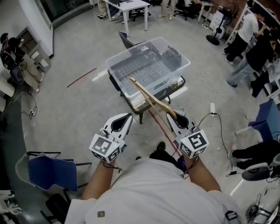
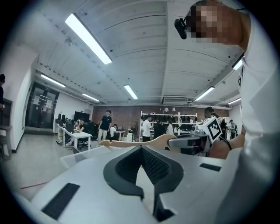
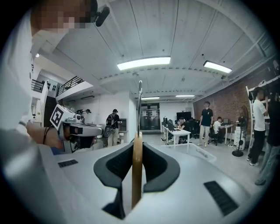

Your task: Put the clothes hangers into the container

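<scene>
A wooden clothes hanger [image 1: 151,98] slants from my right gripper [image 1: 173,117] up over the near edge of the clear plastic container [image 1: 133,50]. The right gripper is shut on the hanger's near end. In the right gripper view the wood [image 3: 137,175] stands edge-on between the pads, with its metal hook [image 3: 140,105] rising above. My left gripper [image 1: 128,117] hovers beside it on the left, its tips together and nothing in them. In the left gripper view, the hanger [image 2: 140,142] crosses just beyond the tips [image 2: 142,151]. The container's inside looks bare.
The container rests on a low black cart [image 1: 173,87]. Red tape lines [image 1: 81,78] mark the grey floor. A blue chair [image 1: 52,173] stands at the lower left and cables [image 1: 213,107] lie at the right. People [image 1: 245,39] stand at the far right, and a white table [image 1: 131,6] is behind.
</scene>
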The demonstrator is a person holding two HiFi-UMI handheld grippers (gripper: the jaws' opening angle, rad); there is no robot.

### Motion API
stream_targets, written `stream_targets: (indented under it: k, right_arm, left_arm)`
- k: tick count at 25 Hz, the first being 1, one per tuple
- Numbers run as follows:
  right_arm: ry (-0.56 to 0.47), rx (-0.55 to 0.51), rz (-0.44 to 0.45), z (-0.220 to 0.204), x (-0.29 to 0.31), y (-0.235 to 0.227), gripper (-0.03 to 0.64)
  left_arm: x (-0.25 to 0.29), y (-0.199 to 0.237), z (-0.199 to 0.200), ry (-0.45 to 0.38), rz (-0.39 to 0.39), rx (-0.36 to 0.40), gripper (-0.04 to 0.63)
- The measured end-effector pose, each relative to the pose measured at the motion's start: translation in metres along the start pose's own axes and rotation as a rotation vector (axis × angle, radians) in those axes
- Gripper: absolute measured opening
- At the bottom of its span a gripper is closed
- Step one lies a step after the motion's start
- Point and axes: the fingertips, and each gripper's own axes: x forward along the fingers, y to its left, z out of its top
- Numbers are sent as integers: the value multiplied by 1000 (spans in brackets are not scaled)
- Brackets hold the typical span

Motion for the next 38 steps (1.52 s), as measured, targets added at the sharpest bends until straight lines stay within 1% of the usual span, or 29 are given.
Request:
stream_targets:
  k: [6,12,15,18,22,26,32,38]
  right_arm:
    - [15,6,14,-1,12,-64,67]
    - [22,-2,31,0,21,-129,67]
    - [24,-4,31,0,19,-157,67]
    - [25,7,27,0,18,-179,67]
    - [30,33,16,-3,21,-197,67]
    - [37,36,10,-6,30,-214,67]
    - [45,36,7,-2,65,-225,67]
    - [42,14,23,6,109,-234,67]
  left_arm:
    - [67,4,0,18,9,-9,15]
    - [139,3,-3,18,4,-12,15]
    - [168,-1,-2,15,10,-20,15]
    - [189,-2,-3,19,-1,-21,14]
    - [207,2,-4,27,-5,-22,15]
    - [228,10,-4,25,-14,-19,15]
    - [250,46,0,25,-17,-43,15]
    - [265,84,-1,17,-19,-40,15]
